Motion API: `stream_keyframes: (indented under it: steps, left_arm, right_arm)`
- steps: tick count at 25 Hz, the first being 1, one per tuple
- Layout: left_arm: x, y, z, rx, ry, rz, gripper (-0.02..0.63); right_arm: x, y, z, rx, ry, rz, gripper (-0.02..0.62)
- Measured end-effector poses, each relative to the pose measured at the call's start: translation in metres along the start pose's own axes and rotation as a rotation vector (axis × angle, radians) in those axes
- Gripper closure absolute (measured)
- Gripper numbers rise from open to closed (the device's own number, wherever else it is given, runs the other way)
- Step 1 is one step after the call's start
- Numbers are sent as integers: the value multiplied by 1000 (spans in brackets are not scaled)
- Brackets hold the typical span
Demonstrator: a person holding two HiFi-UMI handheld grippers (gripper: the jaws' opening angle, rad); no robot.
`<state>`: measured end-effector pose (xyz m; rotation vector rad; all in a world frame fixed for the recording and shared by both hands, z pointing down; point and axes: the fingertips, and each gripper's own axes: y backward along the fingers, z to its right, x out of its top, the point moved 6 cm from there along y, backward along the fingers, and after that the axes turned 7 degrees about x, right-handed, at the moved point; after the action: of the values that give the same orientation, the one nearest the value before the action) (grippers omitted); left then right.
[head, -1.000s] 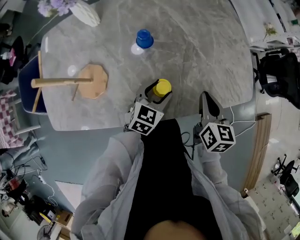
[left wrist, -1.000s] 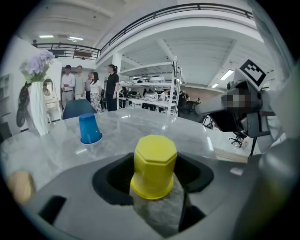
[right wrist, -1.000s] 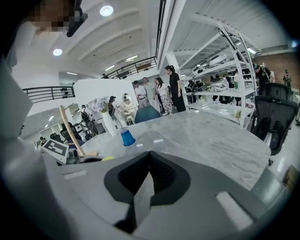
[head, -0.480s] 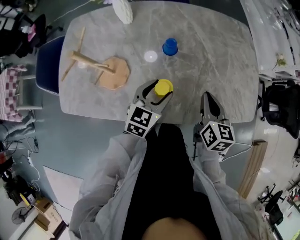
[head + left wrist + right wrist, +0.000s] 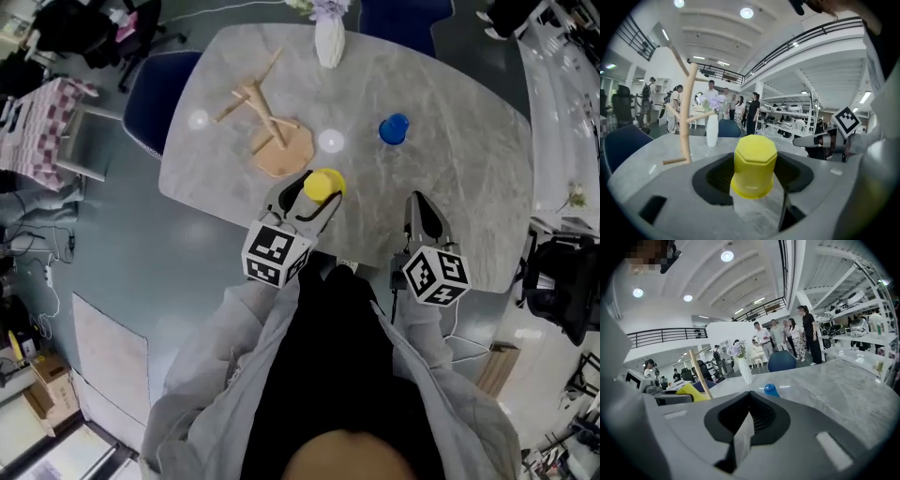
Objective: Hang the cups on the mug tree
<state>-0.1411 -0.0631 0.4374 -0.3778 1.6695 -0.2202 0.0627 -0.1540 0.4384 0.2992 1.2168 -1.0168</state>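
Observation:
A yellow cup [image 5: 325, 183] sits mouth-down between the jaws of my left gripper [image 5: 317, 190], which is shut on it just above the grey marble table [image 5: 469, 187]. In the left gripper view the yellow cup [image 5: 755, 161] fills the centre, with the wooden mug tree [image 5: 686, 117] beyond it at the left. The mug tree [image 5: 265, 117] stands on its round base just past the left gripper. A blue cup [image 5: 394, 129] rests mouth-down farther right. My right gripper [image 5: 419, 204] is shut and empty near the table's front edge; its view shows the blue cup [image 5: 771, 389] ahead.
A white vase [image 5: 329, 42] with flowers stands at the table's far edge. Blue chairs [image 5: 155, 84] sit at the far left side. A checkered cloth [image 5: 42, 122] lies over furniture at the left. A dark chair [image 5: 562, 281] is at the right. People stand in the background.
The head view has swung, so the table now sits higher and more to the right. The left gripper, still holding the yellow cup, is now much closer to the mug tree's base.

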Motion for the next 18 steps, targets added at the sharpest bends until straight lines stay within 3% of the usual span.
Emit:
stream_keyframes:
  steps: [10,18]
  left_arm:
    - [16,69,-51,192,79,101,351]
    - [67,114,-76,295,107,304,353]
  right_arm:
    - [5,-41,-49,135,49,-22,588]
    - [12,-51,-69,182,59,-13,587]
